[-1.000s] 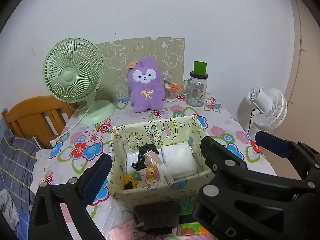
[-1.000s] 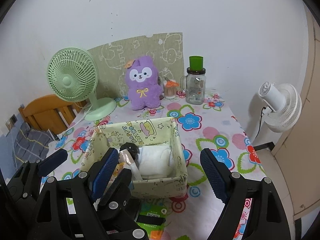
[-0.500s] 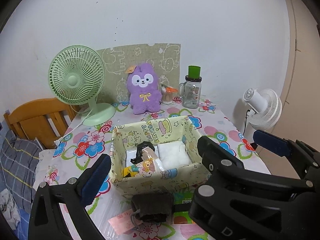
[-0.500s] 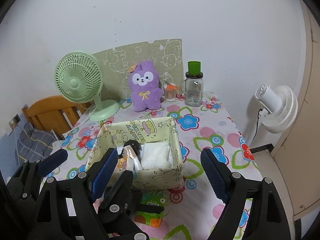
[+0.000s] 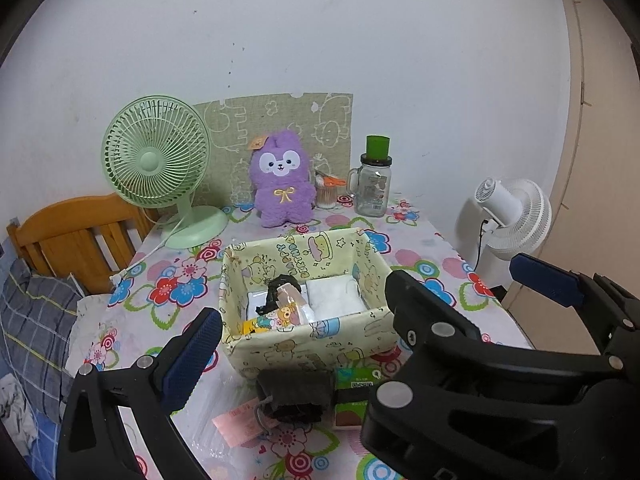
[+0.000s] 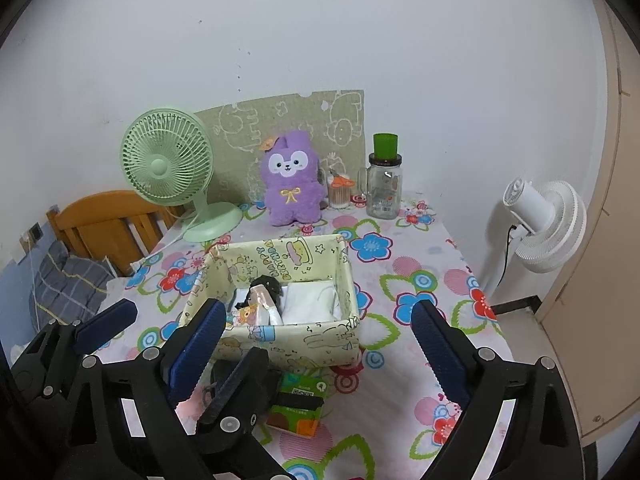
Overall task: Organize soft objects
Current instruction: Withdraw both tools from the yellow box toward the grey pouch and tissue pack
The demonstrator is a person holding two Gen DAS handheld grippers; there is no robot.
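Several soft things already sit inside your yellow cartoon-print fabric box (image 5: 304,344): white folded cloth (image 5: 334,294), a black bundle and small printed packets. Just in front of that box, a dark grey drawstring pouch (image 5: 294,394) and a green packet (image 6: 300,404) lie unsorted. Your left gripper (image 5: 300,308) gapes empty; your right gripper (image 6: 320,344) has just been opening, nothing between its jaws.

Fabric box (image 5: 304,344) mid-table (image 5: 424,264), holding folded cloth (image 5: 336,300) right, packets (image 5: 286,312) left. Pouch (image 5: 294,394) and carton (image 5: 354,386) on table just near of box. Far edge, left to right: desk fan (image 5: 156,160), plush (image 5: 282,184), jar (image 5: 374,192). Standing fan (image 5: 516,216) beyond table's right side.
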